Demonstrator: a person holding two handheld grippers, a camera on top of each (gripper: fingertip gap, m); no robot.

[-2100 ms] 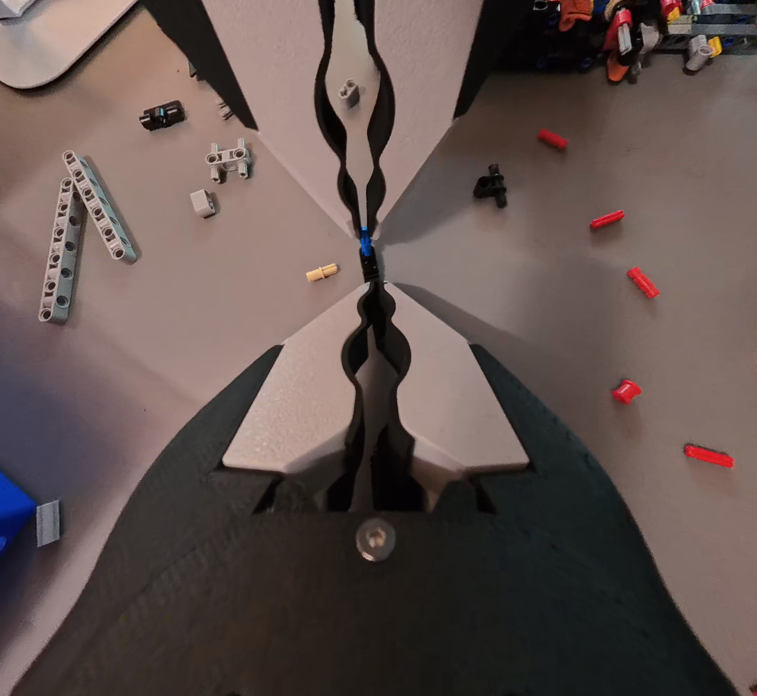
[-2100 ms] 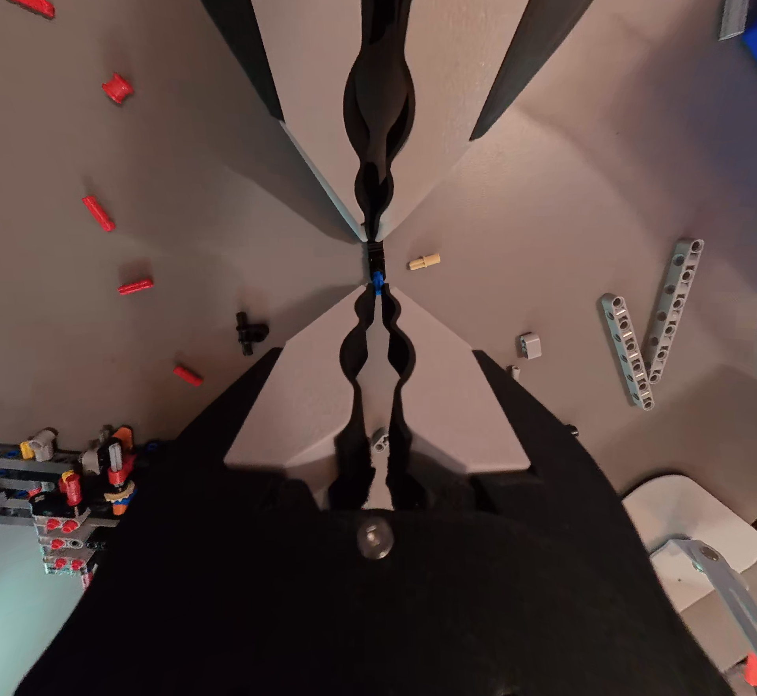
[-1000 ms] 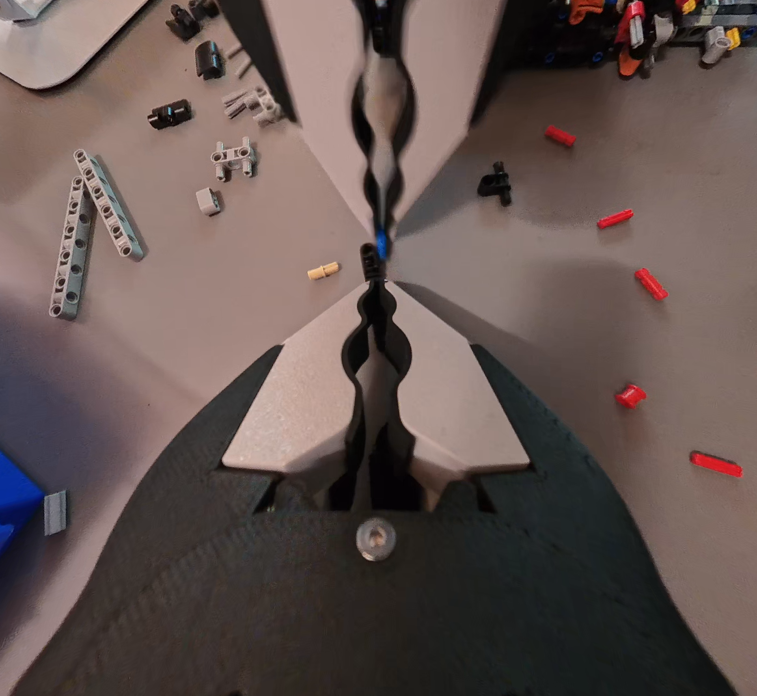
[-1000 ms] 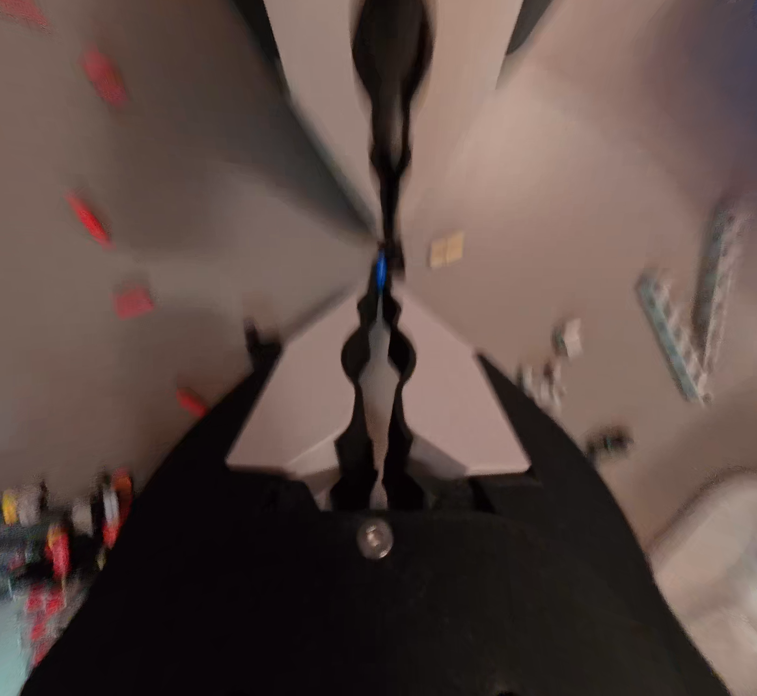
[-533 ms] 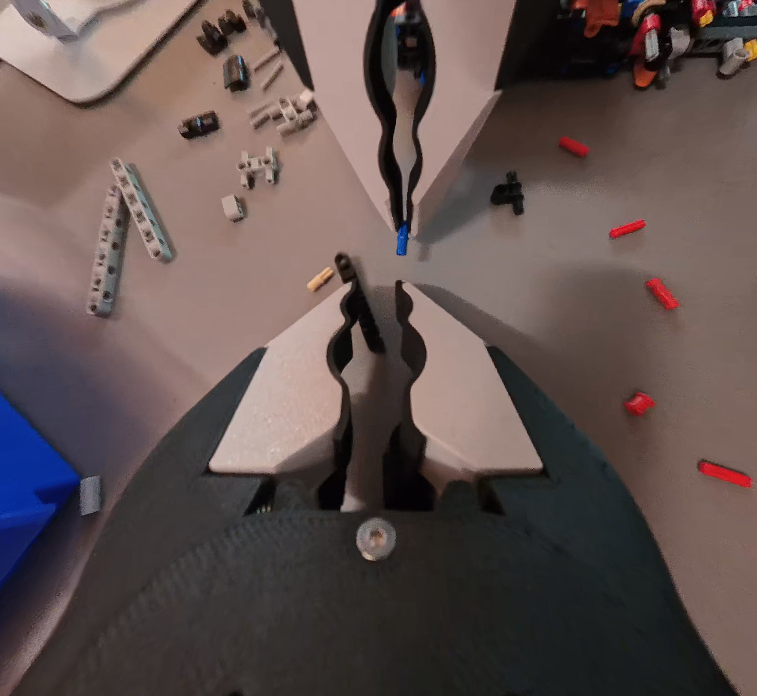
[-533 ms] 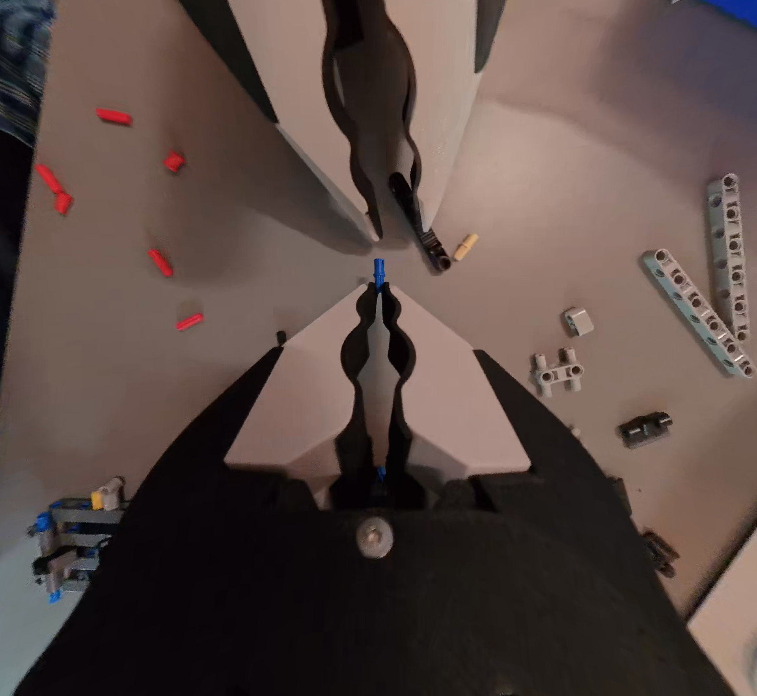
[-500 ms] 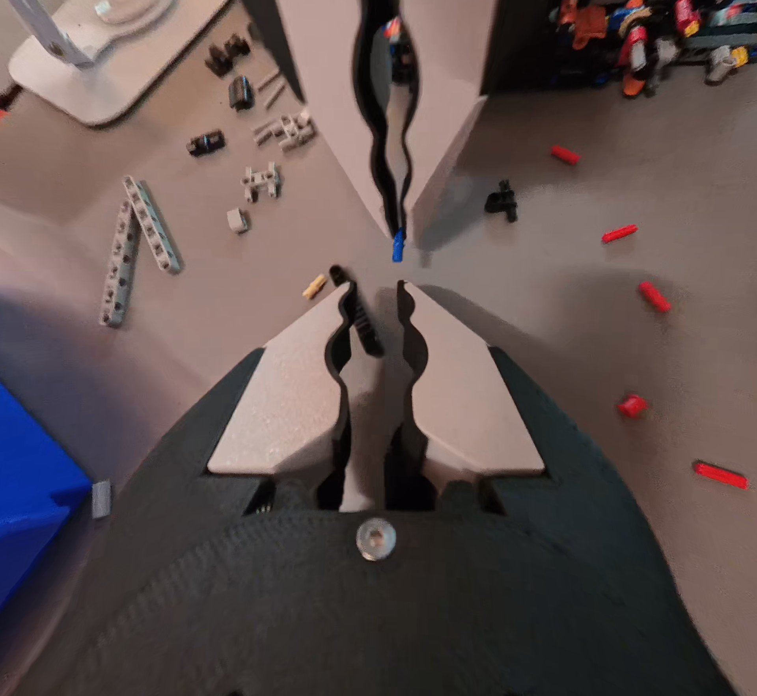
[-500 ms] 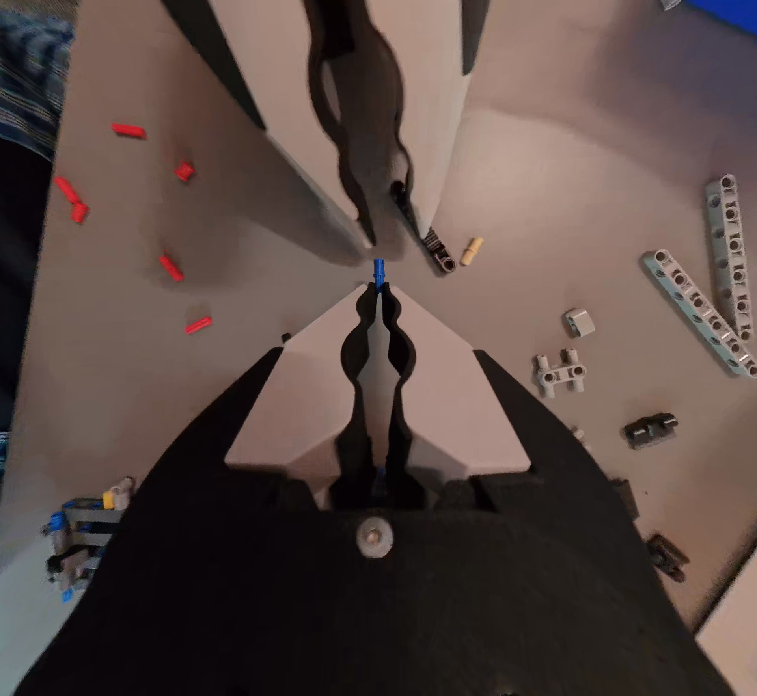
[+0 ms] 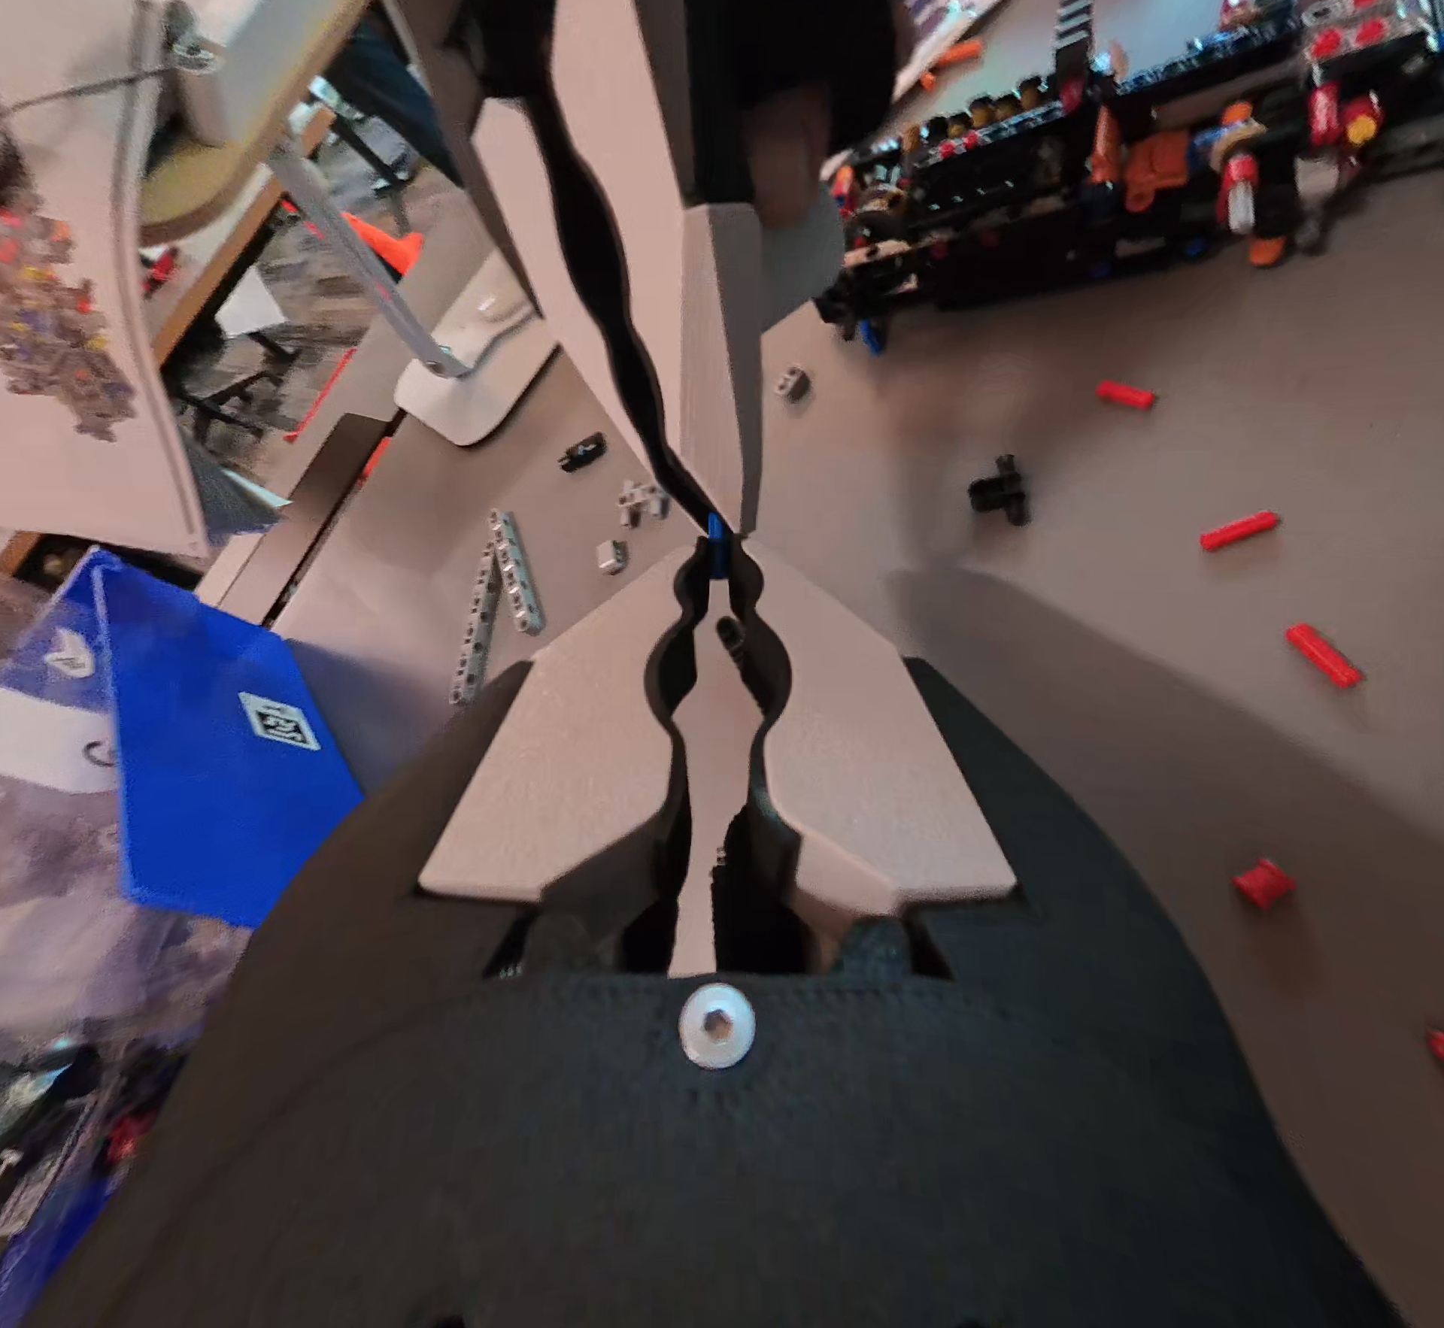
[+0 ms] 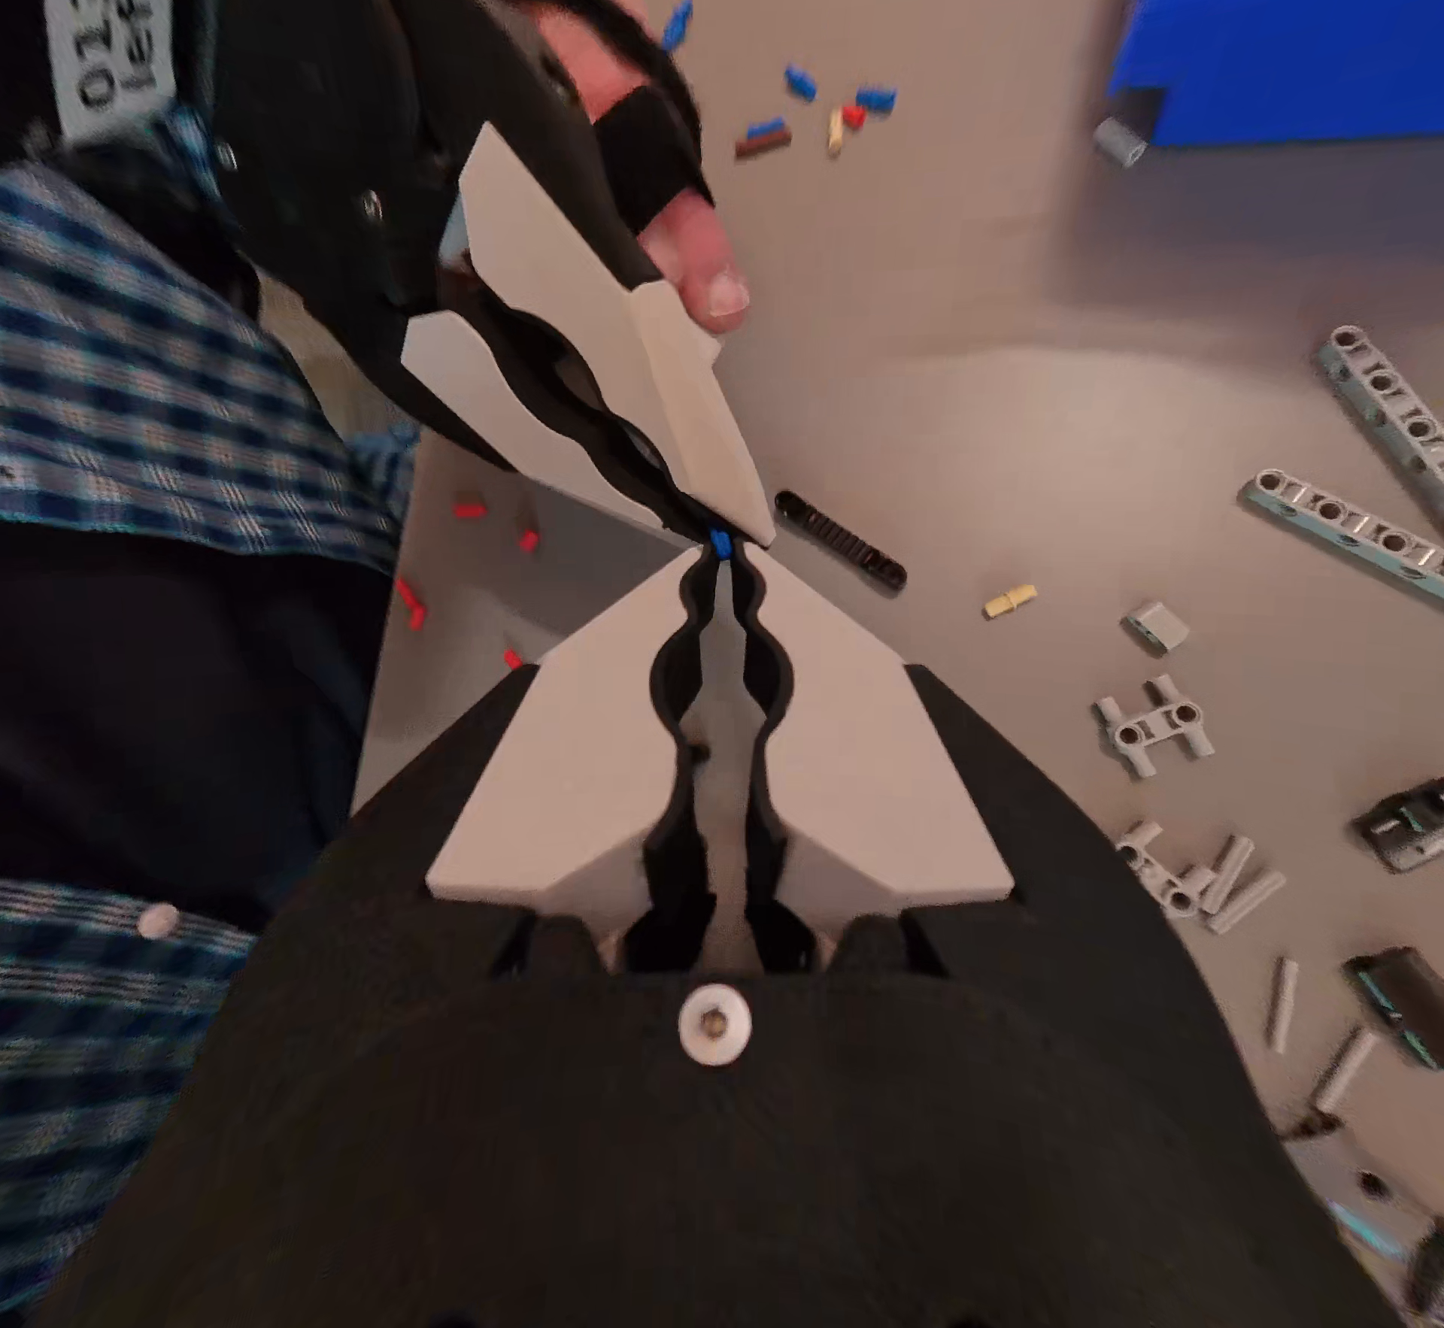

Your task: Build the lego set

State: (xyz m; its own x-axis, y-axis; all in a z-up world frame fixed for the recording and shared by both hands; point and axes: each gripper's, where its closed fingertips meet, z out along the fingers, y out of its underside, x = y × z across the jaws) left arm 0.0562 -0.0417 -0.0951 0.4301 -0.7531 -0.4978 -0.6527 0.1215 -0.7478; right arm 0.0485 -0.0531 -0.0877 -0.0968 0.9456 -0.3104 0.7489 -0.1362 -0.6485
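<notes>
A small blue pin [image 9: 714, 526] is pinched between the tips of both grippers, above the grey table. My left gripper [image 9: 715, 564] is shut on its near end. My right gripper [image 9: 723, 521] comes down from above, shut on the other end. In the right wrist view, the right gripper [image 10: 719, 560] holds the blue pin [image 10: 720, 543] and the left gripper [image 10: 715, 533] meets it tip to tip from the upper left. A black ridged piece [image 10: 840, 544] lies loose on the table just right of the tips. It also shows through the left gripper's gap [image 9: 730, 630].
Two grey beams [image 10: 1344, 536], a tan pin [image 10: 1009, 601] and grey connectors [image 10: 1155, 724] lie to the right. Red pins [image 9: 1238, 530] are scattered about. A part-built model [image 9: 1133, 197] stands at the back. A blue bin [image 9: 203, 736] stands at the left and a plaid sleeve [image 10: 156, 392] shows at the left of the right wrist view. The tips of both grippers are at nearly the same place.
The left gripper opened and let go of the black ridged piece, which now lies on the table. The grippers parted, then met again, and the left gripper closed on the blue pin.
</notes>
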